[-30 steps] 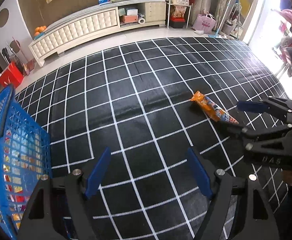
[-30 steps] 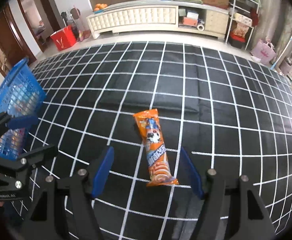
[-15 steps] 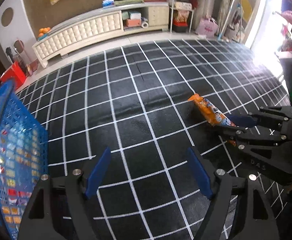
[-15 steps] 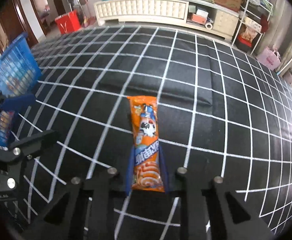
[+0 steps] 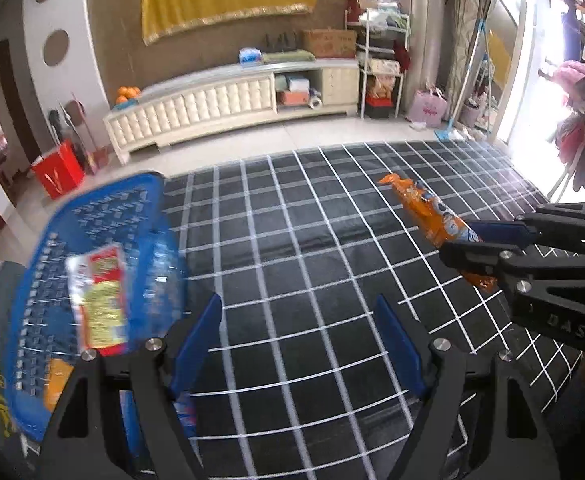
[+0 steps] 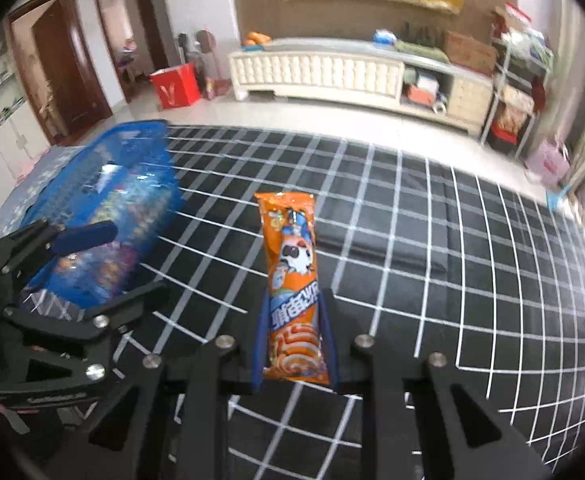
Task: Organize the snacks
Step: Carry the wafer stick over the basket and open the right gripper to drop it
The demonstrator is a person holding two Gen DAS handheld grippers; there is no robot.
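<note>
My right gripper point(image 6: 294, 334) is shut on a long orange snack packet point(image 6: 291, 264) and holds it lifted above the black grid mat, pointing forward. It also shows in the left wrist view point(image 5: 424, 210), gripped at its near end by the right gripper point(image 5: 480, 240). My left gripper point(image 5: 298, 344) is open and empty, just right of a blue plastic basket point(image 5: 104, 216) that holds several snack packets point(image 5: 96, 292). The basket also shows at the left of the right wrist view point(image 6: 140, 160).
The black mat with white grid lines point(image 5: 312, 240) covers the floor. A cream low cabinet point(image 5: 212, 112) stands along the far wall. A red bag point(image 5: 58, 170) sits at the far left, a shelf rack point(image 5: 380, 72) at the far right.
The right gripper closed on the orange packet and lifted it off the mat. Both grippers rose and tilted up. The basket now sits closer to the left gripper.
</note>
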